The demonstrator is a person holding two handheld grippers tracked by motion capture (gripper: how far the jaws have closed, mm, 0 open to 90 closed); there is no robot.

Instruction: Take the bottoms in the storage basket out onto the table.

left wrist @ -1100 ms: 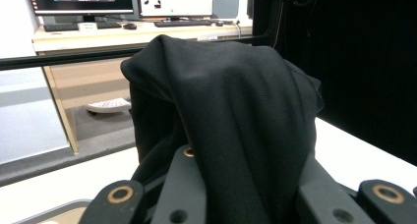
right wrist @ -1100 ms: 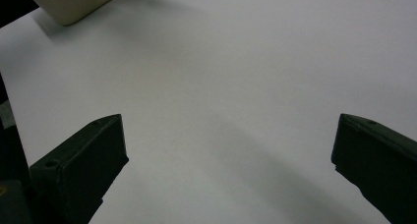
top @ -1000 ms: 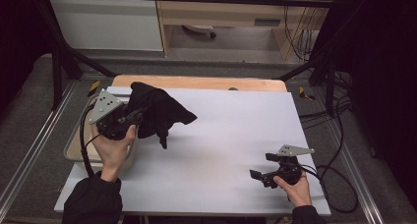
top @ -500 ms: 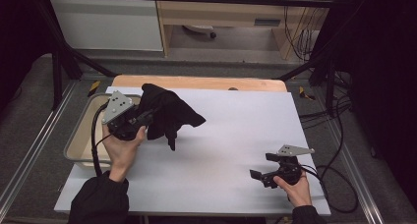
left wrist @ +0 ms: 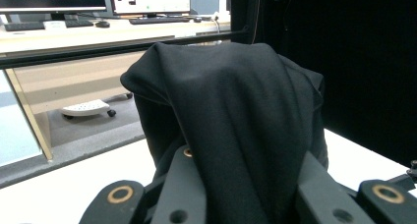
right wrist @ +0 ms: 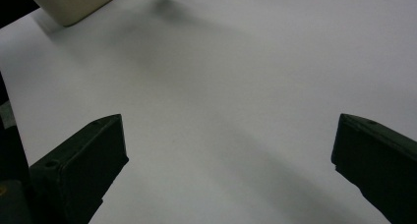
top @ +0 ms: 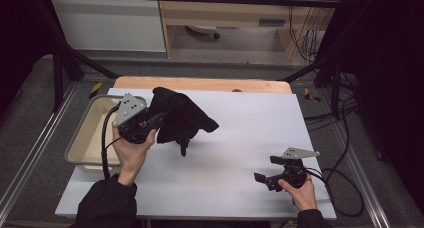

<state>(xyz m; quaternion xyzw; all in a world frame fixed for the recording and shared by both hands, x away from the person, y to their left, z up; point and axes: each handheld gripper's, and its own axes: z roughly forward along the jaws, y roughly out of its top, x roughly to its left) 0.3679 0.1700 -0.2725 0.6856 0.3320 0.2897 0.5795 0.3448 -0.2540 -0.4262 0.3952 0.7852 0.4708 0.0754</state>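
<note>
Your left gripper [top: 156,122], at centre left of the high view, has its jaws pinched on a black cloth [top: 182,118]; in the left gripper view the fabric [left wrist: 231,126] drapes over both jaws and rises in a mound toward the top of the frame. The cloth hangs clear of the white table [top: 240,138], its loose tail pointing down just right of your left hand [top: 132,150]. To the left of that hand sits a cream tray [top: 82,138], at the table's left edge. Your right gripper [top: 267,178], at lower right of the high view, rests well apart from the cloth with its jaws spread and nothing between them, as the right gripper view confirms over bare table surface [right wrist: 236,86]. The step in hand appears to be carrying the cloth over the table. The next move likely calls for lowering it and bringing the right gripper in to take a free edge.
</note>
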